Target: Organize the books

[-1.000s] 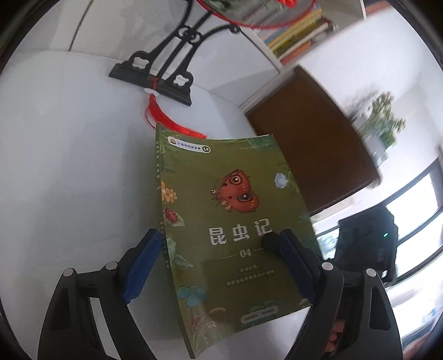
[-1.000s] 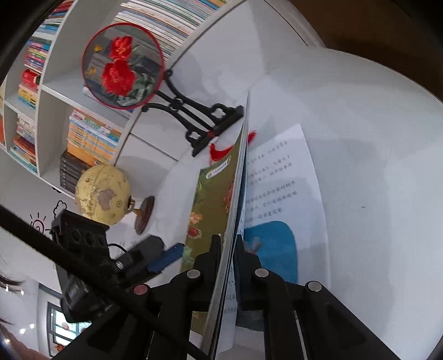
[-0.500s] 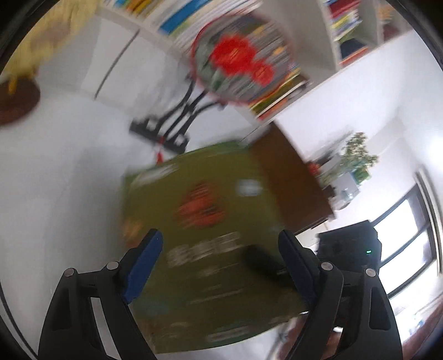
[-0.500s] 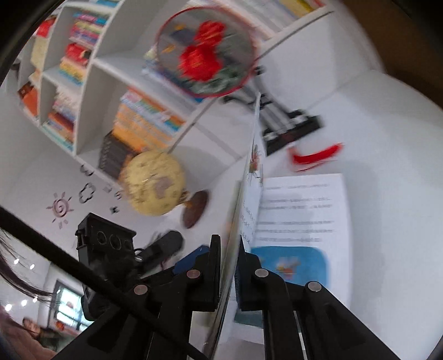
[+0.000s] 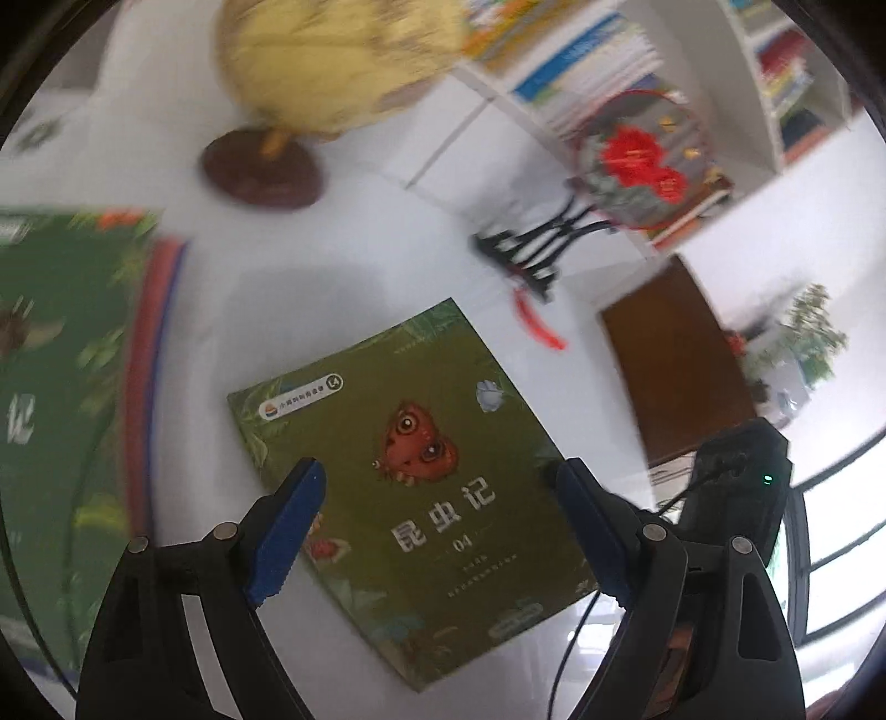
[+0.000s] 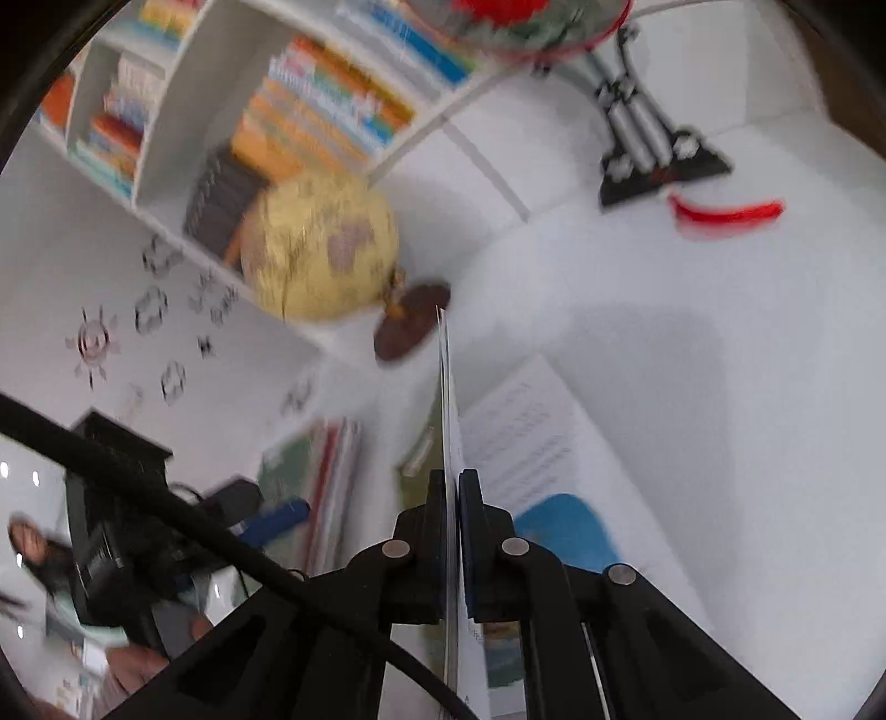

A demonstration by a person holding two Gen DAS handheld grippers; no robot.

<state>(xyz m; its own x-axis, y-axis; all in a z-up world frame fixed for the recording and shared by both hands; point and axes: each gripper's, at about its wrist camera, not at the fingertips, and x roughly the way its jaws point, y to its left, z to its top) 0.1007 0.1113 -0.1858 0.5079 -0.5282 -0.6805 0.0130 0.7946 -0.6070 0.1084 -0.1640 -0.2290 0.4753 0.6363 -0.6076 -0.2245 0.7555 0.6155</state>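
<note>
A green picture book [image 5: 421, 476] with a red bug on its cover hangs over the white table, with my left gripper [image 5: 443, 526] open above it and its blue pads on either side, not pressing it. My right gripper [image 6: 453, 498] is shut on the book's edge, its jaws still closing tighter on the cover [image 6: 446, 387], which I see edge-on. An inner page [image 6: 526, 443] with text and a blue picture falls open to the right. A stack of similar green books [image 5: 55, 387] lies at the left, also visible as the stack [image 6: 310, 459] in the right wrist view.
A yellow globe [image 5: 332, 50] on a brown base stands at the back of the table [image 5: 360, 249]. A round red-flower fan on a black stand [image 5: 637, 160] with a red tassel [image 6: 725, 213] is at the right. Bookshelves [image 6: 310, 99] line the wall. A person [image 6: 50, 559] is at the left.
Both views have swung left. The book has travelled left with my right gripper and turned under my left gripper. The globe and the book stack have come into view.
</note>
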